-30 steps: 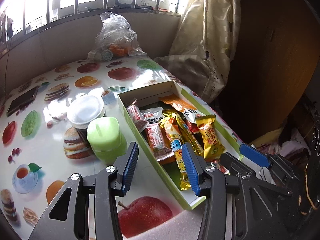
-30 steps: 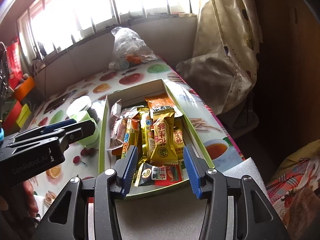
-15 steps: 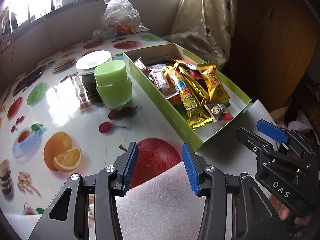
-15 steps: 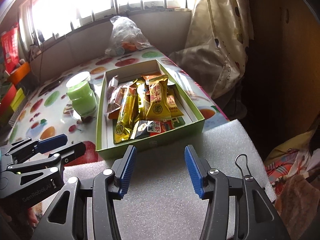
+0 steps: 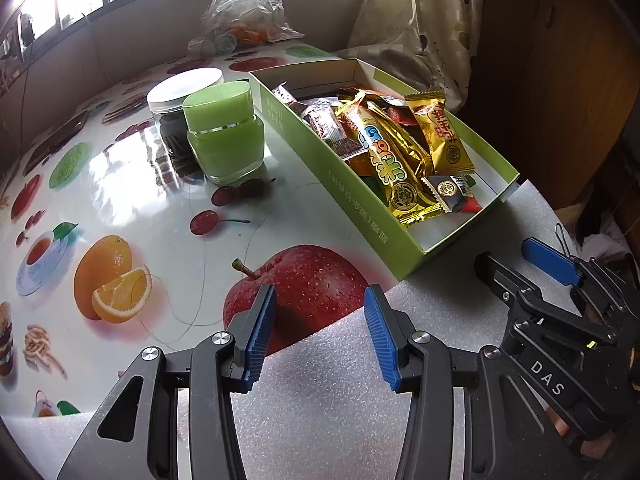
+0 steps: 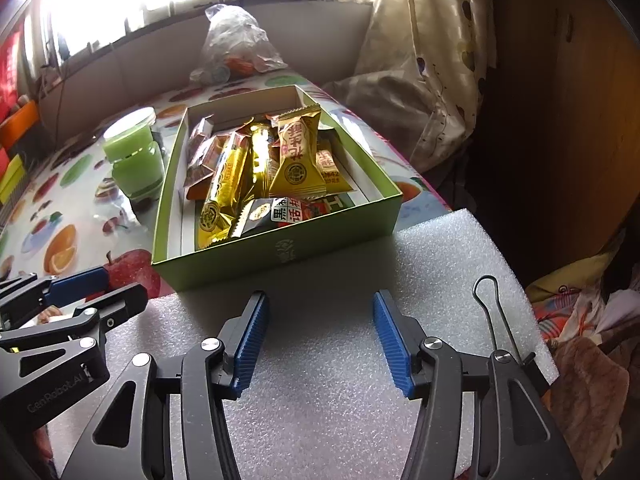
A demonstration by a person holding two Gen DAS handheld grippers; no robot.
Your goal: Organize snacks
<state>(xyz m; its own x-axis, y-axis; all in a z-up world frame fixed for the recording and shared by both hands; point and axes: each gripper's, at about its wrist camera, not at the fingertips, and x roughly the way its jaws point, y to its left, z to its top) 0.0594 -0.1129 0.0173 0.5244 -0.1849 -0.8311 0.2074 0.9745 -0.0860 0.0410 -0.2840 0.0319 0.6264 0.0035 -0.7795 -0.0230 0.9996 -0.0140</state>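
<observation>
A green cardboard box (image 5: 360,200) (image 6: 288,248) lies on the fruit-print table, full of wrapped snacks: several gold packets (image 5: 392,160) (image 6: 298,160) and a black-and-red one (image 6: 280,214). My left gripper (image 5: 320,336) hovers open and empty over the printed apple and the edge of a white foam sheet (image 5: 328,400), short of the box's near corner. My right gripper (image 6: 320,336) stands over the same foam sheet (image 6: 328,380) just in front of the box; its jaws are opening with nothing between them. Each gripper shows at the edge of the other's view.
A green jar (image 5: 224,136) (image 6: 134,160) and a white-lidded dark jar (image 5: 176,116) stand left of the box. A clear plastic bag (image 5: 244,12) (image 6: 236,44) sits at the far end by the window. A curtain (image 6: 424,60) hangs to the right, past the table edge.
Both grippers have pulled back from over the box and sunk toward the foam sheet at the near table edge. The right gripper's jaws have spread wider. The left jaws keep the same gap.
</observation>
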